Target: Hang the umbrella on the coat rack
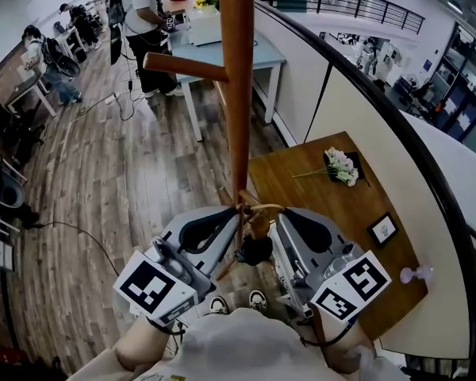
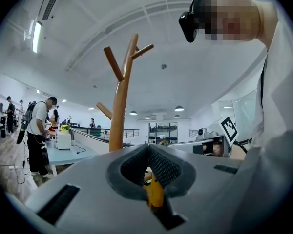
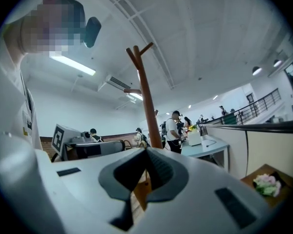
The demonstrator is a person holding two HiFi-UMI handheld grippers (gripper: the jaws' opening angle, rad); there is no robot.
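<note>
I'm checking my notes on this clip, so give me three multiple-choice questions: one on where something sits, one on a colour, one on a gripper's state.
1. Where do the flowers lie?
A. on the brown table
B. on the floor
C. on a chair

2. What colour is the coat rack?
A. white
B. brown wood
C. black

3. How do the jaws of the left hand-held gripper stand?
A. wide apart and empty
B. closed on a yellowish piece, apparently of the umbrella
C. out of view

Answers:
1 A, the head view shows them resting on the tabletop.
2 B, its pole and pegs are brown.
3 B, the left gripper view shows the pads meeting around that piece.
</note>
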